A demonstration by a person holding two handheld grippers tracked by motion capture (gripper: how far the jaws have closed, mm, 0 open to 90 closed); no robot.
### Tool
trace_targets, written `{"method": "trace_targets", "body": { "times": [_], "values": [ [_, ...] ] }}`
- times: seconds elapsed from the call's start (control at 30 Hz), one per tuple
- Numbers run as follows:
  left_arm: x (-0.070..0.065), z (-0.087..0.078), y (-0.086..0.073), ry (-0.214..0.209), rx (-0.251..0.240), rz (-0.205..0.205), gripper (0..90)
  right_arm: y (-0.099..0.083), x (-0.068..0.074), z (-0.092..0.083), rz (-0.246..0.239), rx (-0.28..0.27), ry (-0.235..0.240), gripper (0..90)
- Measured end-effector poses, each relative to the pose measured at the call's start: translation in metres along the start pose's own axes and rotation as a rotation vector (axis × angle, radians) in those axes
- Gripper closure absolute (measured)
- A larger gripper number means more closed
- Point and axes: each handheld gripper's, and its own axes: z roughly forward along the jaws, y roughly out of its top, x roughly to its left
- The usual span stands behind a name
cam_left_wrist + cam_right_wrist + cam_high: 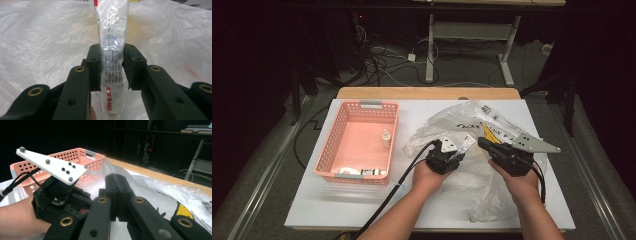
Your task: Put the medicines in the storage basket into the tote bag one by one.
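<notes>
Ointment tube [113, 50], cap cut off, in left gripper [112, 67].

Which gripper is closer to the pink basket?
The left one. The left gripper, holding a white tube in its fingers, is just to the right of the pink basket. The right gripper, pinching the plastic bag, is farther off to the right.

Both forearms are bare, no sleeves. The left gripper [454, 150] and right gripper [486, 144] are black, with brass-ringed screw holes along their jaws. Each carries a grey three-cornered plate studded with dark dots and trails a black cable.
</notes>
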Motion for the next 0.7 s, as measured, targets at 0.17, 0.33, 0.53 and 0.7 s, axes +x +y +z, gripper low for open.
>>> {"method": "trace_targets", "body": {
  "times": [0.17,0.33,0.53,0.7],
  "values": [
    [0.002,0.009,0.000,0.011,0.007,-0.014,67.6,0.000,0.000,0.000,0.007,0.003,-0.001,90.0],
    [0.001,0.011,0.002,0.007,0.001,-0.024,58.0,-0.001,-0.001,0.000,0.004,0.003,-0.002,90.0],
    [-0.001,0.000,0.000,-0.005,-0.002,-0.017,50.7,-0.002,-0.002,-0.001,0.007,0.006,-0.001,90.0],
    [-0.004,-0.014,-0.007,-0.034,-0.014,-0.023,46.6,-0.002,-0.001,-0.001,0.000,0.006,0.002,90.0]
  ]
}}
